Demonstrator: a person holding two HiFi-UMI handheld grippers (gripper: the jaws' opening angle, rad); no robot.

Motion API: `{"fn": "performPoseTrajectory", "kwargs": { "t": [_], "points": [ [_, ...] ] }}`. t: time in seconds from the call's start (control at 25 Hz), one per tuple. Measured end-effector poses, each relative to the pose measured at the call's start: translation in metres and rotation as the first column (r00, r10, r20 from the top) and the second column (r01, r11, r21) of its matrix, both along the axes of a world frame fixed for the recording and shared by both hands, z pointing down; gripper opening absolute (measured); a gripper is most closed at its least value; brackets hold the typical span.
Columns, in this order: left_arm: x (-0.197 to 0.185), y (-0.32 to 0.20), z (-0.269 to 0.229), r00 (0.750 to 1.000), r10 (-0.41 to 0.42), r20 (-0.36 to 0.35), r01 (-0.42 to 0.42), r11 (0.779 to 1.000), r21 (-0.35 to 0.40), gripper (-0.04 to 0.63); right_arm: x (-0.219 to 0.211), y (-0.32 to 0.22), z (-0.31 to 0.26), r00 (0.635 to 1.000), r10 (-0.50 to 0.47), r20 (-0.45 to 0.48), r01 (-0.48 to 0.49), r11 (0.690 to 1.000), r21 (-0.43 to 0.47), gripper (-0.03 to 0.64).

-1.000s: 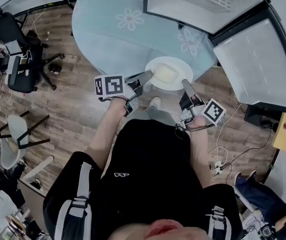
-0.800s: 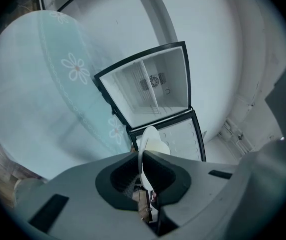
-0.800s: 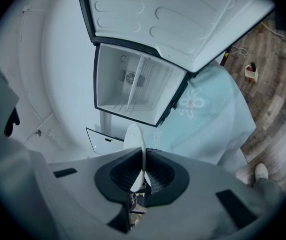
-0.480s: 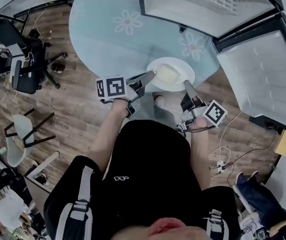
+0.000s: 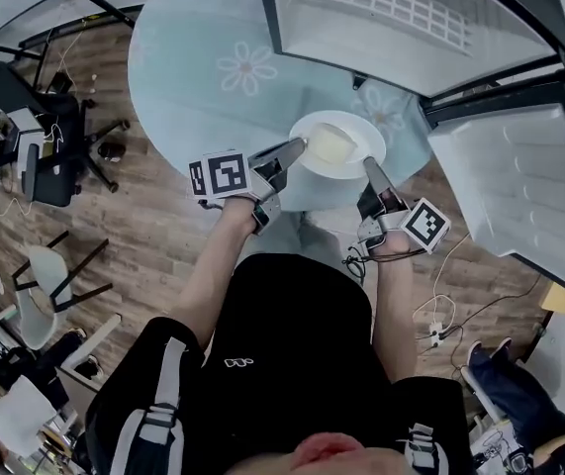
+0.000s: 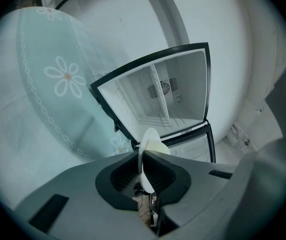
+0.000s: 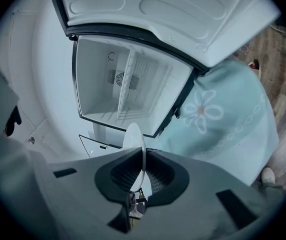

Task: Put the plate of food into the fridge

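A white plate [image 5: 353,137] with a pale yellow block of food [image 5: 329,145] hangs above the floor in front of me, held from both sides. My left gripper [image 5: 300,147] is shut on the plate's left rim, my right gripper [image 5: 368,165] on its near right rim. In the left gripper view the plate [image 6: 148,140] shows edge-on between the pads of that gripper [image 6: 144,156]. The right gripper view shows the rim [image 7: 134,134] the same way in its gripper [image 7: 141,156]. The fridge [image 5: 401,13] stands open ahead, its white compartment bare.
The open fridge door [image 5: 515,181] swings out at the right. A pale blue round rug [image 5: 203,67] with flowers lies under the plate. Office chairs [image 5: 45,137] and a white chair [image 5: 35,300] stand at the left. Cables and a power strip [image 5: 432,330] lie at the right.
The plate stays in both grippers' grip. The fridge and its door have drawn nearer and larger in the head view; the rug has slid back under me.
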State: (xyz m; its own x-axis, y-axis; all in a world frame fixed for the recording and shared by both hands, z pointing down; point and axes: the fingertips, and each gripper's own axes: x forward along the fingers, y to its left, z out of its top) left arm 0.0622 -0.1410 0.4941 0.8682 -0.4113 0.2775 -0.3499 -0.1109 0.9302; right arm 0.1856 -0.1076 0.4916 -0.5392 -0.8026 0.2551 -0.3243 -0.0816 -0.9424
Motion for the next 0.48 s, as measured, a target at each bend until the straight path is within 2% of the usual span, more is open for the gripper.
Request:
{"fn": "performPoseTrajectory", "kwargs": {
  "t": [0.48],
  "points": [
    [0.016,-0.072,0.011,1.0,-0.006,-0.021,0.007,1.0,0.017,0.026,0.016,-0.066,0.01,0.996,0.079,-0.036,-0.078,0.997,0.015,0.017]
  ]
}}
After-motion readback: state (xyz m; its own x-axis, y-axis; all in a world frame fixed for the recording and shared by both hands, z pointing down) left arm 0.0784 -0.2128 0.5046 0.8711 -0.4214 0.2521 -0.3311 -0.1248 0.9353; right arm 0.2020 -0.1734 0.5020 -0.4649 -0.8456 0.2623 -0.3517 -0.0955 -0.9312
